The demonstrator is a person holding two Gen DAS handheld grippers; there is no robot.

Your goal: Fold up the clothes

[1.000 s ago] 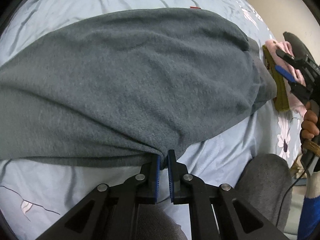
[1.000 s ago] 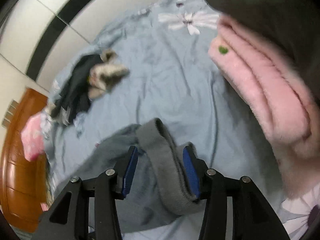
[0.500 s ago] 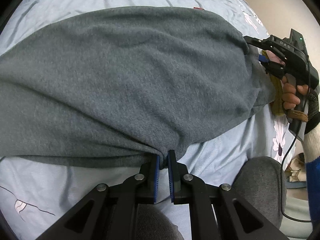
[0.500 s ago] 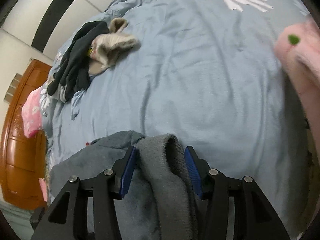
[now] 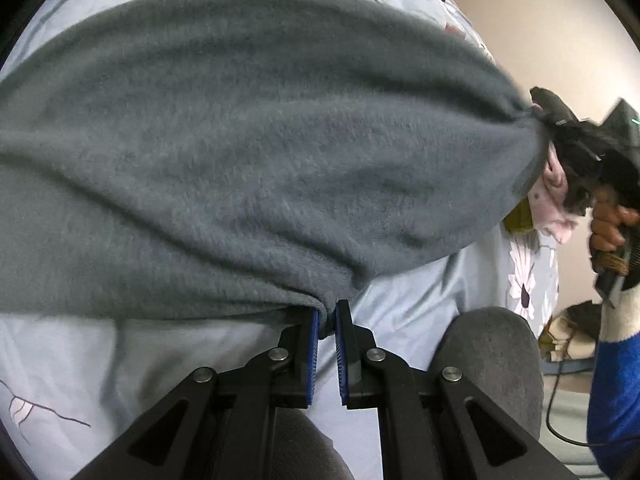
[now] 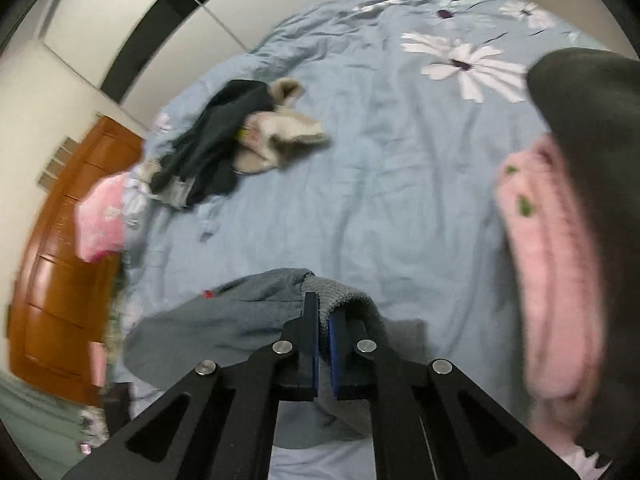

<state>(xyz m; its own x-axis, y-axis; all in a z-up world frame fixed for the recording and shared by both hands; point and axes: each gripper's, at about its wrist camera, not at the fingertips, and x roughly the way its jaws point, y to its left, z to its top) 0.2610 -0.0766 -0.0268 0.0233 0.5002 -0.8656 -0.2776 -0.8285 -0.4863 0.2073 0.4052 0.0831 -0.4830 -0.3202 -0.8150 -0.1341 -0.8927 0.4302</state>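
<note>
Left gripper (image 5: 327, 322) pinches grey fleece sweater (image 5: 256, 152) hem; right gripper (image 6: 323, 322) clamps its ribbed cuff (image 6: 344, 300). Soft, floppy, stretches; edges grip best.

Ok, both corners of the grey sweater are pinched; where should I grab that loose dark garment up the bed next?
Take the dark garment by its lower edge, nearest the right hand-held gripper. It lies crumpled and partly under the beige piece, so coming from the bare blue sheet side should lift it alone. Its exact shape is blurred.

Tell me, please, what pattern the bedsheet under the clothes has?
Light blue bedsheet with white, dark-centred flowers, clearest in the right wrist view.
</note>
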